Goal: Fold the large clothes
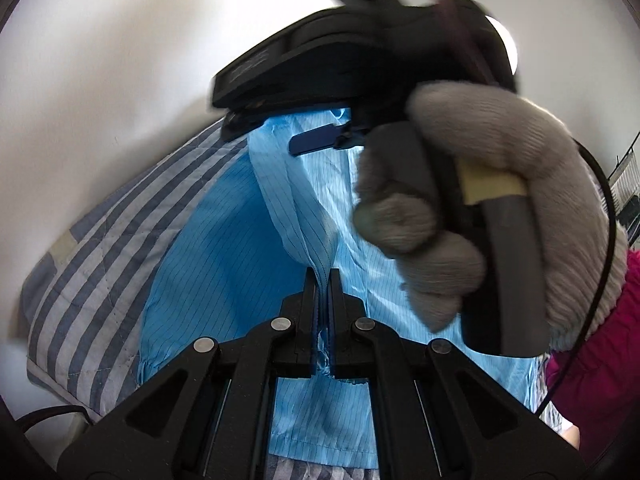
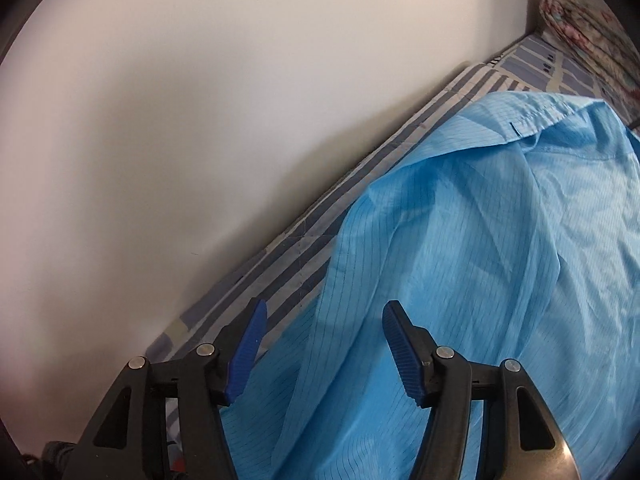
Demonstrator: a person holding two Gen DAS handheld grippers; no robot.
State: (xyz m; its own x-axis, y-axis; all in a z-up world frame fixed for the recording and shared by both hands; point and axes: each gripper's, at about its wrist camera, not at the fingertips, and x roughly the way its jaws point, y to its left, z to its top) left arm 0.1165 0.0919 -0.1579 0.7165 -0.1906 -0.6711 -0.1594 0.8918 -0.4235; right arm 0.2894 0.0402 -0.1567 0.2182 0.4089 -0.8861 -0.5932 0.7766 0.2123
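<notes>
Blue pinstriped garment (image 2: pixel 480 240) lay spread over a striped bed (image 2: pixel 320 220), one piece only, w/ its far hem running close along the bed's wall-side edge. A narrow strip of striped cover stayed bare between garment and white wall (image 2: pixel 180 120); the wall shut off all room on that side.

Left gripper (image 1: pixel 323 280) was clamped tight on a gathered fold of the garment, cloth bunched between both pads and lifted off the bed, the rest hanging down twd the bed.

Right gripper (image 2: pixel 324 328) stood wide apart, nothing between its 2 blue pads (image 2: pixel 400 352); it hovered over the garment's near edge, not touching as far as I could tell. In the left wrist view it showed blurred, held by a grey-gloved hand (image 1: pixel 500 208) w/ a magenta sleeve (image 1: pixel 600 360) behind, just beyond the left gripper and above the cloth.

One floral roll of bedding (image 2: pixel 588 28) sat at the bed's far end, well apart from the garment's collar end. Count: 2 grippers, 1 garment, 1 gloved hand in view.
</notes>
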